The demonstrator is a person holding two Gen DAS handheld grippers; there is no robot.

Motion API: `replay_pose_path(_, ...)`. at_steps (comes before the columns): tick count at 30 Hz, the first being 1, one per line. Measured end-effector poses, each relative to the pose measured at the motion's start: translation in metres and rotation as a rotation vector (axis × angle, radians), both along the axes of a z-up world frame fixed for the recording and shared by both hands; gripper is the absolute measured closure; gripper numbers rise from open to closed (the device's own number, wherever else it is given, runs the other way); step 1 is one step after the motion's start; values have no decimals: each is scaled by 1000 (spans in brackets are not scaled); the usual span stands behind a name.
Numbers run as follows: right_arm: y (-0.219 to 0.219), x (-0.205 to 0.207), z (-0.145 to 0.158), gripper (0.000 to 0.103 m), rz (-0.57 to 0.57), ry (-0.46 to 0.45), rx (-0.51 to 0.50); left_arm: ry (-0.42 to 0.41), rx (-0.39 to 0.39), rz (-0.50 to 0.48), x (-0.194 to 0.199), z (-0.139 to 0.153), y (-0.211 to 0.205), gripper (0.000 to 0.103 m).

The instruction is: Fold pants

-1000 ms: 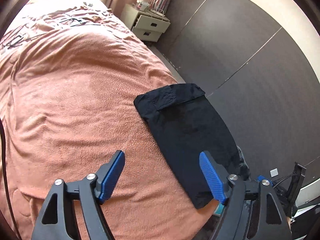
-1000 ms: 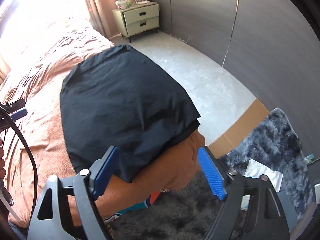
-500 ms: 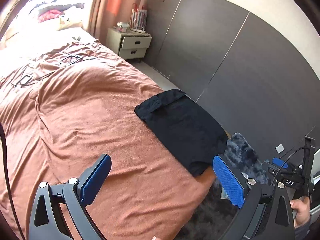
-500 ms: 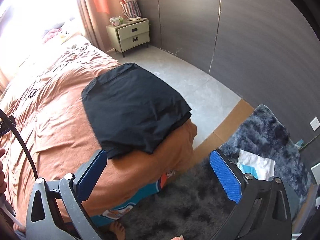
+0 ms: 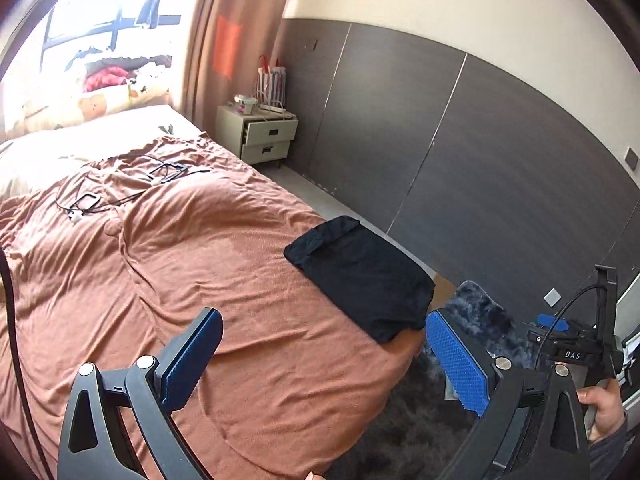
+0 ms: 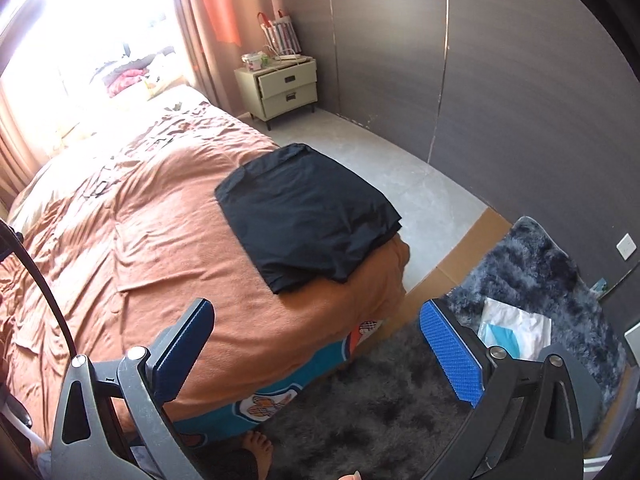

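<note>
The black pants (image 5: 360, 276) lie folded into a compact rectangle near the right foot corner of the bed, on the rust-orange blanket (image 5: 200, 248). They also show in the right wrist view (image 6: 308, 212), with one end draping slightly over the bed's edge. My left gripper (image 5: 324, 356) is open and empty, held well above and back from the bed. My right gripper (image 6: 320, 344) is open and empty, above the bed's foot corner and apart from the pants.
A cream nightstand (image 5: 268, 140) stands by the dark panelled wall (image 5: 460, 152). Cables and small frames (image 5: 92, 200) lie on the blanket near the pillows. A shaggy grey rug (image 6: 532, 280) with a white packet (image 6: 516, 332) covers the floor. A bare foot (image 6: 256, 444) shows below the bed.
Both grippers have pulled back and up from the folded pants, so the bed and room look smaller and farther. The pants stay where they were on the bed.
</note>
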State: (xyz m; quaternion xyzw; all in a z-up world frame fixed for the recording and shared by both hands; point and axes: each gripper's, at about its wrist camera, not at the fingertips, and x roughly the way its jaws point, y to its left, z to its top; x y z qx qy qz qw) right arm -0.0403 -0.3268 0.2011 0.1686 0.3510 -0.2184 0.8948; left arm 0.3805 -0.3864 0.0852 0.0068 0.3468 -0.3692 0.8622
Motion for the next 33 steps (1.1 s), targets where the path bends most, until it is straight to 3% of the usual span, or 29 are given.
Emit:
replay_pose_path(19,95,-84,35,0,73,-118,-94,-156,-22,66,-104,43,107,0)
replay_pose_path(33,169,-140,32,0,132,-194,-193,-253,-43,161,-179,39,208,0)
